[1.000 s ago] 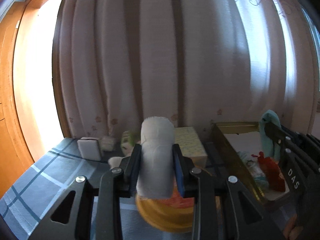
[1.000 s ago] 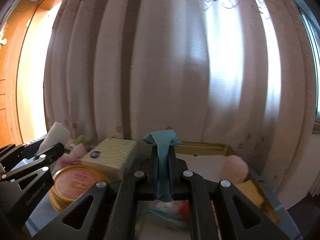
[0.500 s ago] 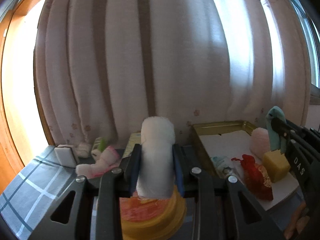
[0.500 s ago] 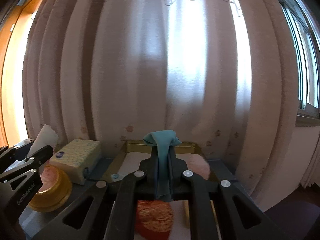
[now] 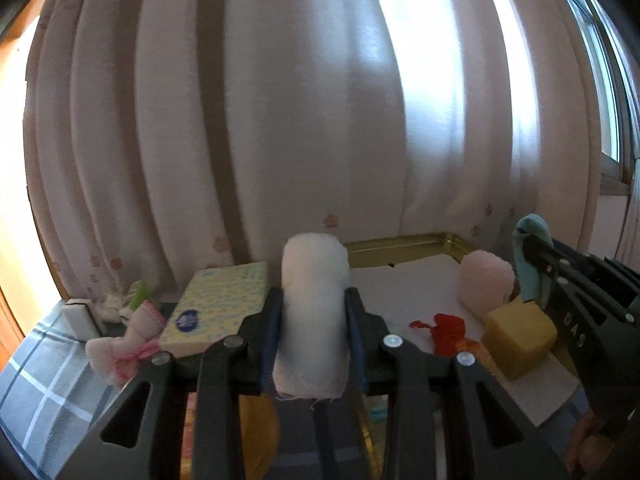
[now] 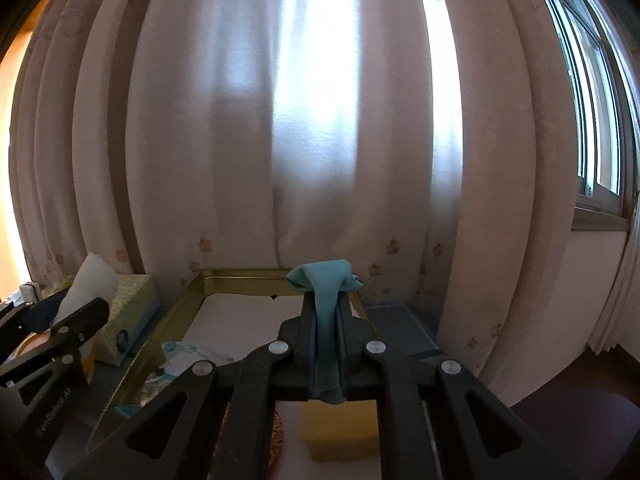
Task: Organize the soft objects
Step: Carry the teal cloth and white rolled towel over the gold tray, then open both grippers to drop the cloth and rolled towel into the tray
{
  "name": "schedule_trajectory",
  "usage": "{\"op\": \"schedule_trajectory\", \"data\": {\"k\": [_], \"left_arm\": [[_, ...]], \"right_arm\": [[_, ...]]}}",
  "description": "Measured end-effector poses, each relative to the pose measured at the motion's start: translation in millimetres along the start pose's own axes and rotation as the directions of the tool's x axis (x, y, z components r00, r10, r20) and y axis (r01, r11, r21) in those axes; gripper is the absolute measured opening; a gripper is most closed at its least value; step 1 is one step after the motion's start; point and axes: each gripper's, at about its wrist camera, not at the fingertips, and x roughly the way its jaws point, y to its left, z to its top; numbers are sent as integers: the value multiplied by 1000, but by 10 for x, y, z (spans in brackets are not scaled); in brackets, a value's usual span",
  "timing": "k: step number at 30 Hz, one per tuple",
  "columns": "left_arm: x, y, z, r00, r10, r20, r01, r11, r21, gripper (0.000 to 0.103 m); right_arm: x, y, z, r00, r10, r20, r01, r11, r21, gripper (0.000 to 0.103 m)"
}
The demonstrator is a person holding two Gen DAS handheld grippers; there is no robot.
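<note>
My left gripper is shut on a rolled white cloth that stands upright between its pads, above the left edge of the gold tray. My right gripper is shut on a thin teal cloth, held over the same gold tray; it shows in the left wrist view as the teal cloth at the far right. Inside the tray lie a pink puff, a yellow sponge block, a red fabric piece and a printed packet.
A yellow tissue box sits left of the tray, with a pink-and-white tied cloth, a small white box and a round yellow tin nearby on the checked tablecloth. A curtain hangs close behind; a window is at right.
Both grippers have shifted to the right with their cloths still held. The tray and its contents now sit more central, and the tin has slid under the left gripper.
</note>
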Motion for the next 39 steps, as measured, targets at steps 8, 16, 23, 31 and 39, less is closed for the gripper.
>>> {"op": "schedule_trajectory", "data": {"k": [8,16,23,31,39], "left_arm": [[148,-210,19,998,-35,-51,36,999,10,30],[298,-271,25,992,-56,-114,56,998,-5,30],[354,-328,28,988,-64,-143,66,998,6,38],[288,-219,33,994,-7,-108,5,1000,-28,80],[202,-38,30,997,41,-68,-49,993,-110,102]], "right_arm": [[118,9,1,999,21,-50,-21,1000,0,9],[249,32,32,993,63,-102,-64,998,-2,10],[303,80,30,986,101,-132,-104,994,-16,12],[247,11,31,992,94,-89,-92,996,22,40],[118,-157,19,999,42,-22,-39,993,113,75]]}}
